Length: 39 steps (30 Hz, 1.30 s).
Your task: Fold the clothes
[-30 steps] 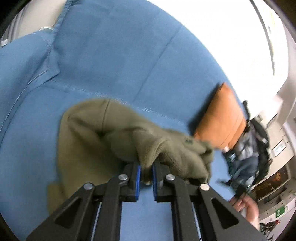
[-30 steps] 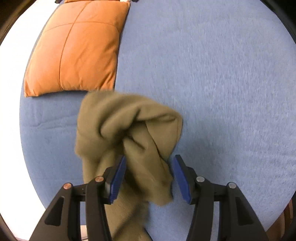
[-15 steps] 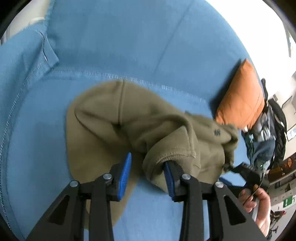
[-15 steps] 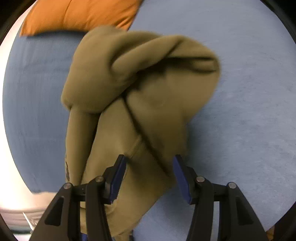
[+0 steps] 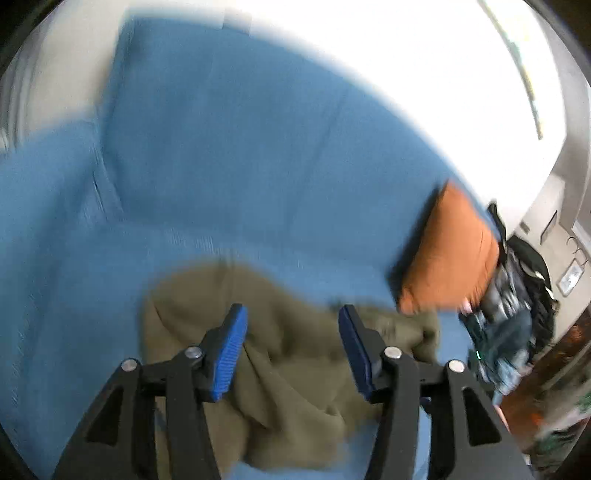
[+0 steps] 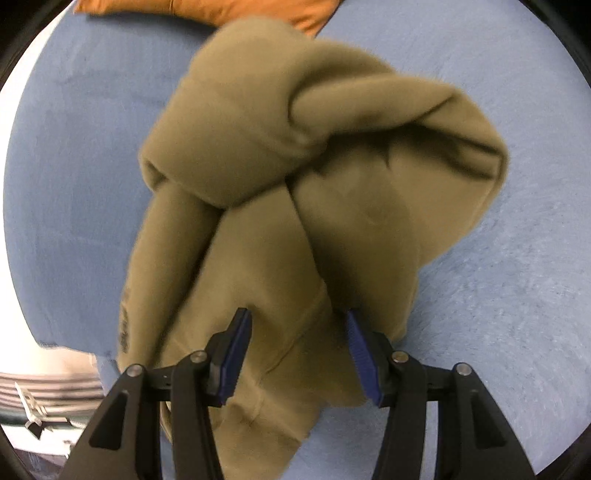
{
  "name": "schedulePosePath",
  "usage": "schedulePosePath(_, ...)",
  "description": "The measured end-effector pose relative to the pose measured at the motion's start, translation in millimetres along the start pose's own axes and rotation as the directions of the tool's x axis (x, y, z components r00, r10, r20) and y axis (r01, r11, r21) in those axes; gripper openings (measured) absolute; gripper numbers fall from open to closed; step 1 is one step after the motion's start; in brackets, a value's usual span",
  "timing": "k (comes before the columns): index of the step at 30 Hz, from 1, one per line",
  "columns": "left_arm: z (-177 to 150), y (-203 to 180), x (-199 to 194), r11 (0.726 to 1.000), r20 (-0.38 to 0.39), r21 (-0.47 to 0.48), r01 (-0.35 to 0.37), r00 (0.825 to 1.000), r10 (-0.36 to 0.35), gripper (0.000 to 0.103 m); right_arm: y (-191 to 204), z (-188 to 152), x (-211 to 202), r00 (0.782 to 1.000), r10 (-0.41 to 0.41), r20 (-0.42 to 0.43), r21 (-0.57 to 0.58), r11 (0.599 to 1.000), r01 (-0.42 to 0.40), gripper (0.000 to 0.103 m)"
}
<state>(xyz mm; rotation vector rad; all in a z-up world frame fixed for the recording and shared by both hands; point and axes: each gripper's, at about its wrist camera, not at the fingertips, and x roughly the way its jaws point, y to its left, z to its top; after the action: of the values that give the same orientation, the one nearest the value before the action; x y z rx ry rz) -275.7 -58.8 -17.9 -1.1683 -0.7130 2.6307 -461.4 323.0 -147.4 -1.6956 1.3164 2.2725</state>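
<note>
Olive sweatshirt (image 6: 295, 177) bunched on a blue sofa (image 6: 517, 277).
The right gripper (image 6: 297, 347) hangs over the near part of the sweatshirt, blue-padded fingers (image 6: 236, 354) spread wide with cloth between them, gripping nothing. An orange cushion (image 6: 207, 9) lies at the sofa's far edge, just behind the sweatshirt.

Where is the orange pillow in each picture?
Left wrist view: the orange pillow is at the right, propped against the blue sofa, up and right of the open left claw.
Right wrist view: only a strip of it shows at the top edge, partly behind the olive green sweatshirt.
Shared landmark: that sweatshirt, crumpled on the sofa seat in both views.
</note>
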Motion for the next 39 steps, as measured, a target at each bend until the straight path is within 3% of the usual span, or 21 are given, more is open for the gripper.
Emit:
schedulePosePath(3,-11.2,9.4,47.1,0.997,-0.189,-0.075,-0.015,0.982,0.001,0.049,0.1,-2.3,6.0,1.000,-0.017,-0.003,-0.022,1.000,0.017,0.047)
schedulePosePath(4,-16.1,12.2,60.0,0.995,-0.224,-0.098,-0.032,0.975,0.009,0.049,0.2,-2.1,6.3,1.000,-0.006,-0.006,-0.026,1.000,0.006,0.040)
schedulePosePath(6,-25.0,15.4,85.5,0.990,-0.296,-0.125,-0.061,0.955,0.021,0.049,0.4,-1.7,7.0,1.000,0.016,-0.011,-0.032,0.999,-0.016,0.013)
schedulePosePath(8,-32.5,18.7,103.1,0.987,-0.350,-0.146,-0.068,0.937,0.013,0.048,2.3,-2.4,2.6,0.999,0.032,0.004,-0.044,0.999,-0.032,0.009)
schedulePosePath(10,-38.7,23.6,114.3,0.983,-0.385,-0.173,-0.067,0.923,-0.005,0.007,8.4,-4.9,-7.0,0.998,0.050,0.027,-0.068,0.997,-0.048,0.007)
schedulePosePath(11,-38.0,28.3,114.3,0.980,-0.387,-0.186,-0.078,0.922,0.000,0.008,13.1,-7.3,-16.9,0.997,0.067,0.042,-0.086,0.994,-0.064,0.007)
schedulePosePath(15,-14.7,34.4,75.5,0.973,-0.257,-0.230,-0.017,0.966,-0.043,0.007,45.1,-27.8,-90.0,0.976,0.169,0.138,-0.242,0.961,-0.133,0.006)
schedulePosePath(17,8.1,25.7,29.2,0.983,-0.121,-0.180,0.043,0.991,-0.066,0.007,61.3,-51.1,-141.5,0.952,0.225,0.209,-0.335,0.931,-0.146,0.006)
schedulePosePath(21,18.2,18.5,-43.9,0.977,0.018,-0.119,0.175,0.985,-0.174,0.007,76.9,-116.9,-238.7,0.864,0.374,0.337,-0.493,0.852,-0.176,0.006)
schedulePosePath(23,14.3,19.2,-60.9,0.980,0.018,-0.095,0.174,0.985,-0.173,0.007,88.0,-158.1,-264.8,0.835,0.392,0.387,-0.607,0.790,-0.089,0.006)
schedulePosePath(24,11.4,22.0,-63.2,0.982,-0.002,-0.098,0.162,0.987,-0.163,0.008,87.5,-176.0,-267.3,0.839,0.357,0.411,-0.636,0.772,-0.017,0.006)
schedulePosePath(26,0.2,38.9,-39.5,0.980,-0.133,-0.172,0.104,0.983,-0.128,0.008,83.2,-186.1,-238.3,0.894,0.214,0.393,-0.607,0.791,0.078,0.006)
schedulePosePath(28,-20.5,61.5,-5.0,0.969,-0.294,-0.248,-0.010,0.954,-0.065,0.011,56.8,-171.6,-186.1,0.967,0.053,0.248,-0.509,0.857,0.084,0.008)
schedulePosePath(29,-33.3,70.3,14.2,0.963,-0.398,-0.256,-0.079,0.917,-0.030,0.011,38.5,-159.3,-156.1,0.990,-0.022,0.139,-0.441,0.894,0.081,0.010)
schedulePosePath(30,-44.1,78.2,30.8,0.956,-0.483,-0.257,-0.140,0.876,-0.002,0.012,18.9,-147.5,-130.0,0.997,-0.073,0.036,-0.363,0.928,0.081,0.010)
schedulePosePath(32,-46.8,84.8,39.1,0.950,-0.510,-0.258,-0.175,0.860,0.020,0.014,-20.5,-128.3,-106.1,0.995,-0.081,-0.066,-0.189,0.980,0.067,0.011)
schedulePosePath(33,-46.6,87.7,41.1,0.947,-0.514,-0.258,-0.191,0.857,0.034,0.020,-21.7,-124.4,-117.9,0.997,-0.077,-0.005,-0.185,0.980,0.075,0.016)
schedulePosePath(35,-30.6,88.3,24.9,0.942,-0.417,-0.256,-0.216,0.904,0.094,0.022,-23.9,-116.7,-141.5,0.991,-0.068,0.118,-0.175,0.981,0.088,0.019)
schedulePosePath(37,-13.7,80.9,8.8,0.950,-0.301,-0.220,-0.222,0.942,0.150,0.022,-26.2,-108.9,-165.1,0.969,-0.060,0.239,-0.163,0.981,0.101,0.034)
schedulePosePath(38,-11.6,74.7,11.6,0.960,-0.294,-0.194,-0.200,0.946,0.137,0.022,-27.4,-105.0,-176.9,0.953,-0.056,0.298,-0.157,0.982,0.107,0.053)
schedulePosePath(39,-9.6,68.4,14.5,0.970,-0.288,-0.168,-0.178,0.950,0.125,0.022,-28.2,-101.8,-186.2,0.937,-0.054,0.346,-0.150,0.982,0.112,0.061)
